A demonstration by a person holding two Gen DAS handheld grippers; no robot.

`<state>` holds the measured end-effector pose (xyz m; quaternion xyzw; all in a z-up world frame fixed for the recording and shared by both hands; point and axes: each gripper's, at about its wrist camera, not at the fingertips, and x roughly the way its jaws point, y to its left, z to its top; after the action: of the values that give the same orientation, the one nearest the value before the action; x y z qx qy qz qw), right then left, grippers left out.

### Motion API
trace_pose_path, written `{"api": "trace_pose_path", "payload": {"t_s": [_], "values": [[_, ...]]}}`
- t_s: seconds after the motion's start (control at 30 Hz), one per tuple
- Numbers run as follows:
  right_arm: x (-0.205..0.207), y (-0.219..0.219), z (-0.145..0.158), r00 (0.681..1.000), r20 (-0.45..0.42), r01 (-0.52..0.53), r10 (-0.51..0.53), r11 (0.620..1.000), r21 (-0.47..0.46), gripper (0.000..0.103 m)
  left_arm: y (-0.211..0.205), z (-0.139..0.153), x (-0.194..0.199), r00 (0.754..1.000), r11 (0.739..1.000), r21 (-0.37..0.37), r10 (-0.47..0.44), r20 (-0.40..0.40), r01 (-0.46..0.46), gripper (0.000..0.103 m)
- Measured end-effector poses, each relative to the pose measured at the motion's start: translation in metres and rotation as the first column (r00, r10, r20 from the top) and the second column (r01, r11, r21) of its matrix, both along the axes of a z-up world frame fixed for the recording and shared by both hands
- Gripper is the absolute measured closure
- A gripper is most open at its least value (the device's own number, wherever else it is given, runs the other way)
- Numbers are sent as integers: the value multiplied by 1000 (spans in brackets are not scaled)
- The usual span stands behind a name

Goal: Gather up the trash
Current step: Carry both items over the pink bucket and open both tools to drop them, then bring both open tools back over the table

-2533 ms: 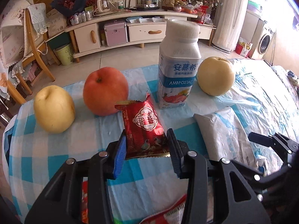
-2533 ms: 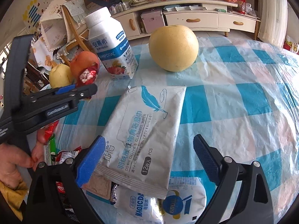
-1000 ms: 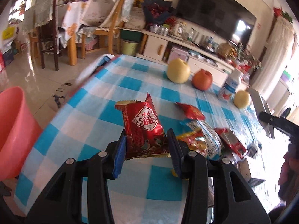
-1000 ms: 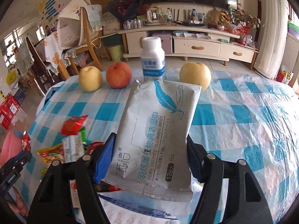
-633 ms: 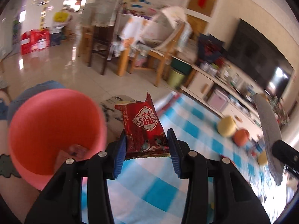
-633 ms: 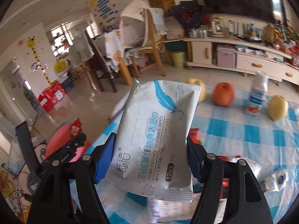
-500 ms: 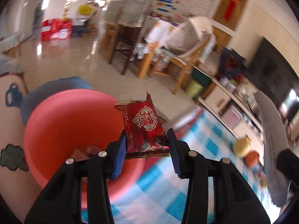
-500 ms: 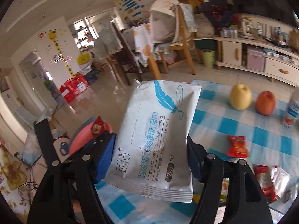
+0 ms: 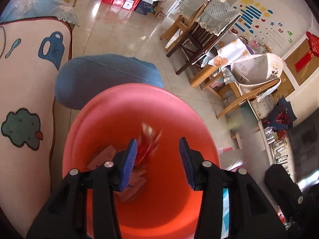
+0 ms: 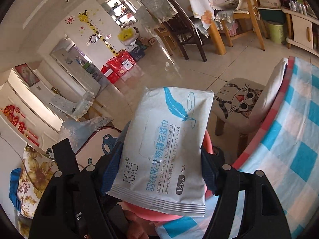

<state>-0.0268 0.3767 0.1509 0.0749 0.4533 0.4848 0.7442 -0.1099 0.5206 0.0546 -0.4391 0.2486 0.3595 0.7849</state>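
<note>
- Left tool (image 9: 158, 160) spread wide above the pink basin (image 9: 123, 107), nothing between its blue pads (image 9: 130, 159).
- Red snack wrapper (image 9: 148, 143) blurred just ahead of the left pad, in the air inside the basin's mouth, apparently dropping toward the scraps already on the bottom.
- Low risk there: wrapper well inside the rim, though a light foil piece could flutter and catch on the left pad instead of falling clear.
- Right tool (image 10: 159, 159) clamped on the white wipes packet (image 10: 165, 139), gripped across its lower half, feather print uppermost.
- Packet held above the near rim of the basin, whose pink edge (image 10: 209, 147) shows only behind and under it; most of the basin hidden from the right wrist view.
- Main risk: letting go while the packet sits over the rim rather than the middle, so that it tips out onto the floor or onto the cat-print stool (image 10: 239, 101) beside the worktop's edge (image 10: 265, 131).
- Second risk: both tools crowded over one opening; left tool's frame (image 10: 65, 159) close at the right tool's side, so a knock possible when bringing the packet in.
- Packet wide and stiff: could bridge across a tool on release.
</note>
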Motion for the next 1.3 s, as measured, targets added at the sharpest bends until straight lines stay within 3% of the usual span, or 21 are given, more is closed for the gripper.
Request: {"api": "trace_pose_path", "payload": {"t_s": [0.17, 0.23, 0.63, 0.87, 1.07, 1.3], "values": [[14, -4, -12, 999, -47, 25, -23, 999, 36, 15, 0, 2, -5, 1000, 999, 39, 3, -7, -3, 46], [16, -12, -13, 998, -48, 49, -47, 998, 46, 13, -6, 5, -5, 1000, 997, 73, 14, -22, -12, 28], [5, -107, -11, 973, 38, 225, -226, 974, 32, 10, -27, 29, -6, 998, 968, 247, 51, -32, -41, 17], [-10, -155, -11, 955, 81, 285, -285, 958, 6, 10, -47, 38, 2, 999, 947, 321, -7, -35, 18, 13], [-28, -183, -10, 935, 151, 327, -320, 945, -27, 10, -80, 47, 12, 989, 894, 430, -145, 9, 127, 11], [-46, -214, -6, 910, 231, 366, -345, 929, -51, 10, -135, 57, 20, 934, 772, 575, -356, 35, 272, 8]]}}
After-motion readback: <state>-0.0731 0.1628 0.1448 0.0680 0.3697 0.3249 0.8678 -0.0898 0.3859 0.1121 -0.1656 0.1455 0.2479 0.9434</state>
